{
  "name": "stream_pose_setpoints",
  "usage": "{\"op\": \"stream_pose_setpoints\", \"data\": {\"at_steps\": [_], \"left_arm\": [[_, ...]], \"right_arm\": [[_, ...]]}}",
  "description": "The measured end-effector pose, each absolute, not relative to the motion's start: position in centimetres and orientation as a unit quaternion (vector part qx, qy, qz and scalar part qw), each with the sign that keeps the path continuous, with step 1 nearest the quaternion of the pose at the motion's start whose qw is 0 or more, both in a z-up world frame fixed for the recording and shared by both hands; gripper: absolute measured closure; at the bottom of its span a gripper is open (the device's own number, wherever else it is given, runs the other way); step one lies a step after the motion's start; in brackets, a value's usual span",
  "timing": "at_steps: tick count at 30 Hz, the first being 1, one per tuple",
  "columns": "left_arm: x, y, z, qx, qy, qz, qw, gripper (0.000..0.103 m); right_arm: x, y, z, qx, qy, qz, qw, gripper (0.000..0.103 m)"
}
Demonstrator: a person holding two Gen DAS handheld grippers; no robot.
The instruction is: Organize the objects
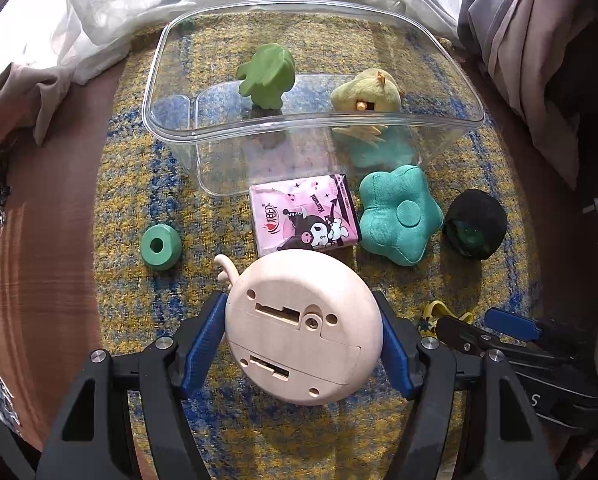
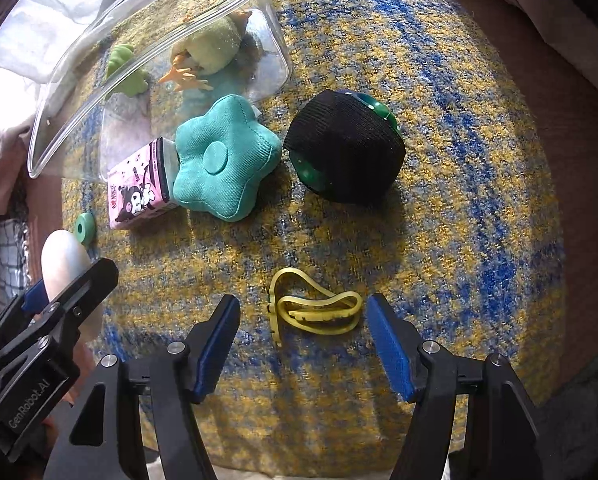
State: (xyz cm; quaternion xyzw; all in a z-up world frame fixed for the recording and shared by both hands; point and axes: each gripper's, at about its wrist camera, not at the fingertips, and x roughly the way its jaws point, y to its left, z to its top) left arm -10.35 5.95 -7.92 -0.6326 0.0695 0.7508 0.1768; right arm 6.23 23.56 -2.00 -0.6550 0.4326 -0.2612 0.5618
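Note:
My left gripper (image 1: 301, 336) is shut on a round pale wooden toy (image 1: 303, 328), held just above the cloth in front of the clear plastic bin (image 1: 451, 136). The bin holds a green figure (image 1: 265, 76) and a yellow plush chick (image 1: 365, 94). A pink tissue pack (image 1: 305, 216), a teal plush star (image 1: 399, 212), a black ball (image 1: 475, 224) and a green wooden ring (image 1: 161, 247) lie on the cloth. My right gripper (image 2: 303, 324) is open around a yellow clip (image 2: 315, 308), not touching it. The star (image 2: 223, 164), the ball (image 2: 347, 148) and the pack (image 2: 139, 188) lie beyond it.
A yellow and blue woven cloth (image 1: 147, 184) covers a round brown table (image 1: 51, 240). White curtains (image 1: 99, 8) and grey fabric (image 1: 531, 40) hang behind. The left gripper with its toy shows at the lower left of the right wrist view (image 2: 65, 268).

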Motion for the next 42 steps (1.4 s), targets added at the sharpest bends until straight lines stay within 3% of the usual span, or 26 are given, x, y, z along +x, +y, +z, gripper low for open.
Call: {"op": "stream_pose_setpoints", "data": {"at_steps": [25, 27, 42], "left_arm": [[-10.9, 6.2, -9.8, -0.652, 0.098, 0.731, 0.175, 0.033], [-11.0, 6.1, -9.8, -0.652, 0.099, 0.731, 0.175, 0.033], [-10.7, 5.9, -9.2, -0.647, 0.092, 0.737, 0.173, 0.033]], "right_arm": [[8.4, 21.1, -3.1, -0.674, 0.424, -0.272, 0.540, 0.039], [8.5, 21.1, -3.1, -0.681, 0.414, -0.271, 0.540, 0.044], [6.5, 23.2, -2.9, -0.721, 0.357, -0.179, 0.566, 0.045]]}}
